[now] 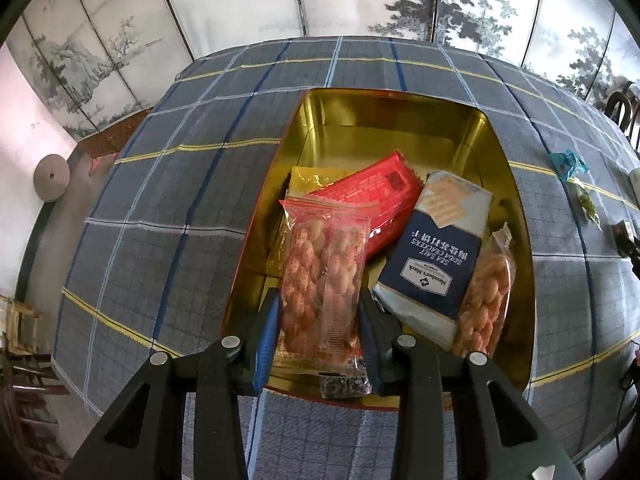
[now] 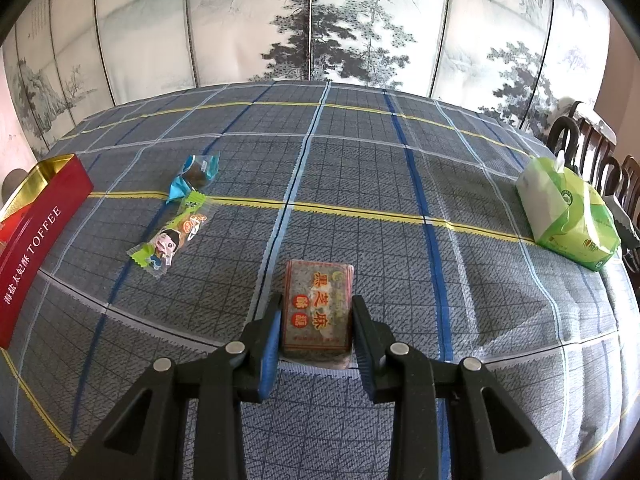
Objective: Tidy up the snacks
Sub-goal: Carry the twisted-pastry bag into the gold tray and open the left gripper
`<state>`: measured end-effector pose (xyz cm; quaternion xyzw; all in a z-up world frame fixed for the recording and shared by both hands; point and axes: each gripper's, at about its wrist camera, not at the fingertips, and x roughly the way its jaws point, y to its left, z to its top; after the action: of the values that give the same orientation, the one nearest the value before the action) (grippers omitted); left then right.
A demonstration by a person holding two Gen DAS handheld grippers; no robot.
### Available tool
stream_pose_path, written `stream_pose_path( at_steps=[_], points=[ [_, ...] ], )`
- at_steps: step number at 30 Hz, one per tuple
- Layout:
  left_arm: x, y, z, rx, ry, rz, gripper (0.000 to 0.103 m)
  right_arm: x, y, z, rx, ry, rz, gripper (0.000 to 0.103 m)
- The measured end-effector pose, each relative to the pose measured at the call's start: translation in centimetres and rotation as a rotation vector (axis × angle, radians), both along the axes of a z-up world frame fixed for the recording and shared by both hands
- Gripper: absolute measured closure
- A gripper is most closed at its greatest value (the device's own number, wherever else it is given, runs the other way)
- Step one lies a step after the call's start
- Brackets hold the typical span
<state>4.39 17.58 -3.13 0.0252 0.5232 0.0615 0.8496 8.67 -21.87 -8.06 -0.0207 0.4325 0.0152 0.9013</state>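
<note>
The left hand-held gripper (image 1: 320, 308) is closed on a clear, red-trimmed plastic packet of pale peanuts (image 1: 320, 280), held by its lower half over the open gold-lined rectangular tin (image 1: 400, 120), which stands on the grey-blue checked cloth surface (image 1: 180, 200). Judged from its look, this packet is light, crinkly and slippery, its contents loose and shifting; the grip across the filled middle seems sounder than one on the thin sealed ends. The right hand-held gripper (image 2: 316, 320) is closed on a small stiff rectangular sesame-brittle bar in a clear printed wrapper (image 2: 320, 304), which appears to rest on the surface; it is probably rigid but brittle (firm squeezing could crack it), so the flat long sides suit best. Only the left wrist view shows the tin's contents: a red flat packet (image 1: 376, 196), a navy-and-white cracker pack (image 1: 436, 252) and a second peanut packet (image 1: 486, 292). Only the right wrist view shows the green tissue pack (image 2: 568, 216).
</note>
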Motion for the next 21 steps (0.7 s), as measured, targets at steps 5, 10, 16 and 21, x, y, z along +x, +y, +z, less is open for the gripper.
stream_pose_path(
  at_steps=[5, 10, 16, 21],
  points=[
    [0.0, 0.1, -0.2, 0.007, 0.0, -0.002, 0.067, 0.0, -0.1, 0.0, -0.008, -0.001, 0.001, 0.07],
    [0.1, -0.1, -0.2, 0.021, -0.004, -0.005, 0.066, 0.0, 0.0, 0.0, -0.01, -0.001, 0.001, 0.07],
    [0.0, -0.5, 0.0, 0.048, -0.009, -0.019, 0.055, 0.0, 0.0, 0.0, -0.009, -0.001, 0.001, 0.07],
    [-0.2, -0.9, -0.1, 0.067, -0.005, -0.029, 0.049, 0.0, -0.1, 0.0, -0.014, -0.001, 0.002, 0.07]
  ],
)
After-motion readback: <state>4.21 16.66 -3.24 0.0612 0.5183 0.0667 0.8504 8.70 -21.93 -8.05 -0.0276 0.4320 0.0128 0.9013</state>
